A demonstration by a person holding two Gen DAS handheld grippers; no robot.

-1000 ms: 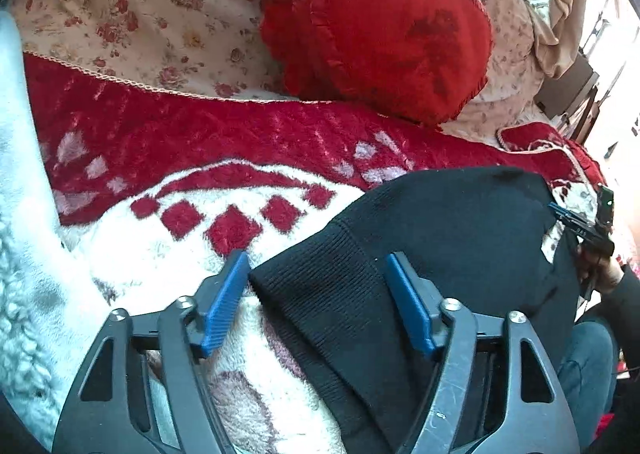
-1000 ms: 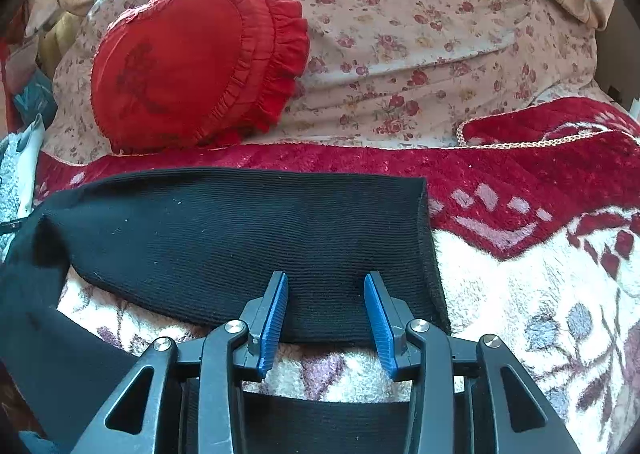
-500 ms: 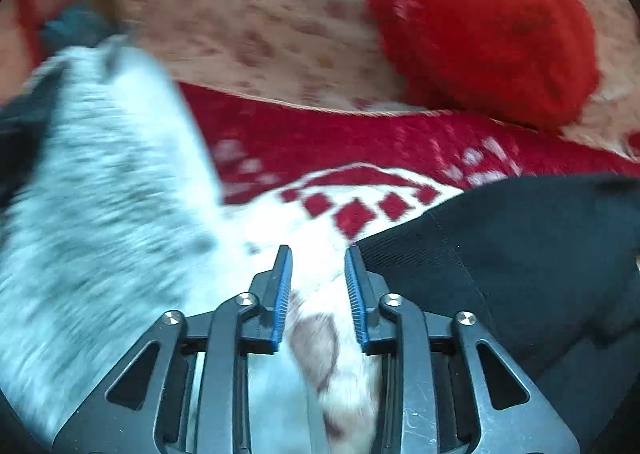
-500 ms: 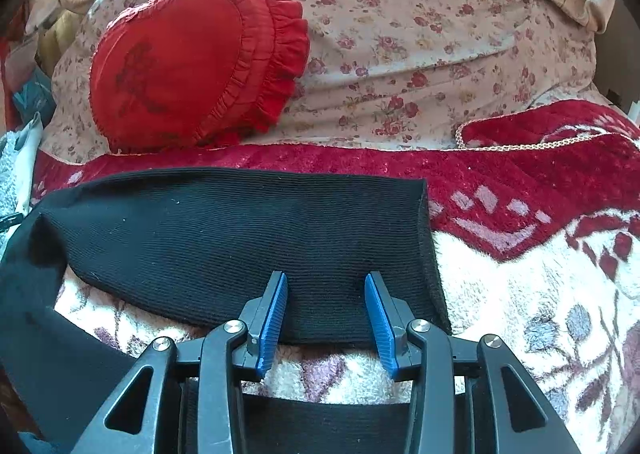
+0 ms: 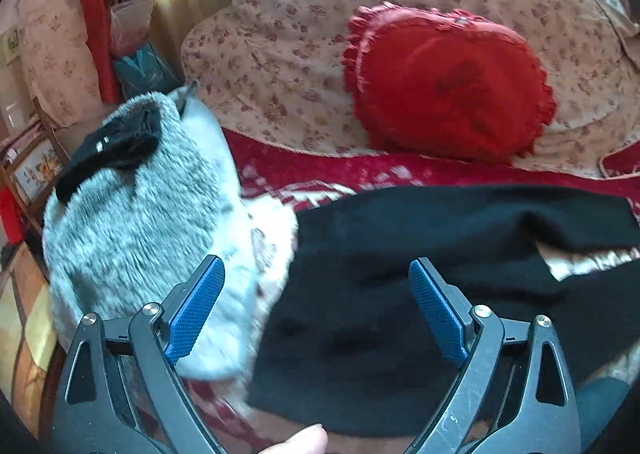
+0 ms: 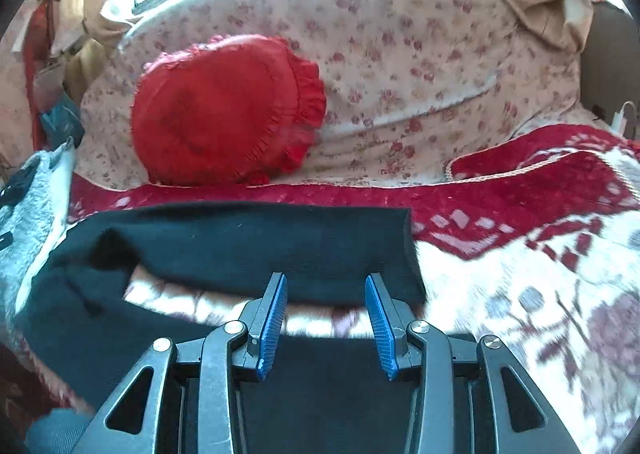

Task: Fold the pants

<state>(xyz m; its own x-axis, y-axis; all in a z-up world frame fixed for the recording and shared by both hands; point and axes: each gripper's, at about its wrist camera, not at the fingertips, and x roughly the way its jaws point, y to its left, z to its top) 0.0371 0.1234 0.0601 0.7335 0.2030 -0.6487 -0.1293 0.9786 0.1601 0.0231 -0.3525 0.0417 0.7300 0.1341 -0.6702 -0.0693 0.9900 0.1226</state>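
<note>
Black knit pants (image 5: 400, 274) lie spread on a red and white blanket (image 5: 320, 178). One leg runs across the far side and the other comes toward me. My left gripper (image 5: 316, 286) is open wide above the waist end and holds nothing. In the right wrist view the far leg (image 6: 260, 242) ends in a cuff at the right. My right gripper (image 6: 326, 294) is open at the near edge of that leg, over the gap between the two legs, with nothing between its pads.
A red heart-shaped cushion (image 5: 448, 86) leans on a floral cover (image 5: 280, 54) at the back. A grey furry garment (image 5: 132, 214) with a black item (image 5: 108, 150) on it lies at the left. A cluttered shelf stands beyond the left edge.
My left gripper opened wide and swung back over the waist end of the pants. My right gripper pulled back slightly and rose; the pants lie as before.
</note>
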